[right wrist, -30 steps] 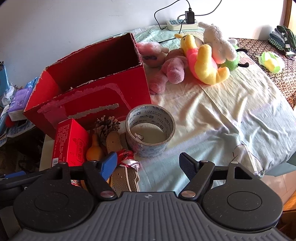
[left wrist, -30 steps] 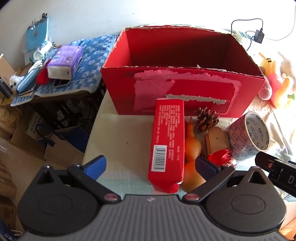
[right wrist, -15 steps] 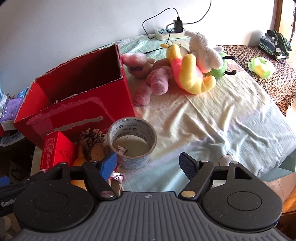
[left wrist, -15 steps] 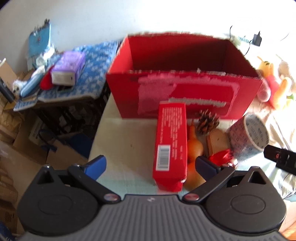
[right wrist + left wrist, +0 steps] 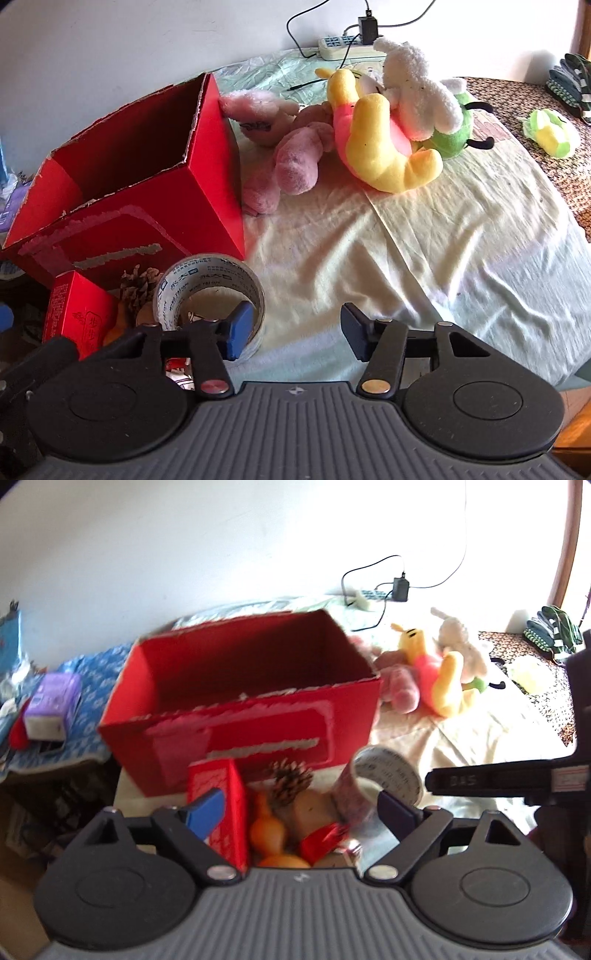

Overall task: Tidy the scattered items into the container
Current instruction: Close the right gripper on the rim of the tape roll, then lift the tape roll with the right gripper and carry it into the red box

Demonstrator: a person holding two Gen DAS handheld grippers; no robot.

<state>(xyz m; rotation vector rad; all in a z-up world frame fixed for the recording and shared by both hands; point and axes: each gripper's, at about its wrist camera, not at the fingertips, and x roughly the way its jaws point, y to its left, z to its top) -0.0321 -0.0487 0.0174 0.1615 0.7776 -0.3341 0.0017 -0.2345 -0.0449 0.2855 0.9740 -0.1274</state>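
Observation:
A large open red cardboard box [image 5: 240,701] [image 5: 122,206] stands on the bed. In front of it lie a small red carton [image 5: 221,805] [image 5: 77,310], a pine cone [image 5: 290,779] [image 5: 138,288], an orange gourd [image 5: 266,830], a brown wooden piece [image 5: 314,808], a red wrapped item [image 5: 321,842] and a roll of tape [image 5: 384,779] [image 5: 210,291]. My left gripper [image 5: 301,808] is open, just above and in front of these items. My right gripper [image 5: 295,328] is open beside the tape roll, its left fingertip [image 5: 240,325] against the roll's rim.
Several plush toys [image 5: 373,133] [image 5: 436,675] lie on the sheet right of the box. A power strip with cables [image 5: 343,44] sits at the wall. A side table with a blue cloth and a purple tissue pack [image 5: 51,705] stands left. The sheet's edge [image 5: 554,332] drops off at right.
My left gripper has swung right and tilted up, so the box and plush toys shifted left and the items now sit between its fingers. My right gripper has moved closer to the tape roll.

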